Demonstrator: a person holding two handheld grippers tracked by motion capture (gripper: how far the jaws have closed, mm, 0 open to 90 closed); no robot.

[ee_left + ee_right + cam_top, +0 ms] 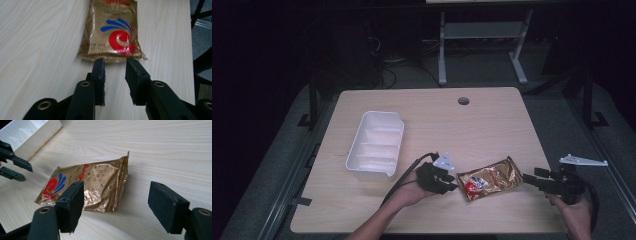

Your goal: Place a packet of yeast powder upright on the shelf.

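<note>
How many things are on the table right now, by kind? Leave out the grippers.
Gold foil packet: 1
White divided tray: 1
Total: 2

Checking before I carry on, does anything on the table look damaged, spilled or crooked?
Nothing spilled or torn. The gold packet lies flat but askew to the table edges, its foil crinkled. The white tray sits upright, apparently empty.
</note>
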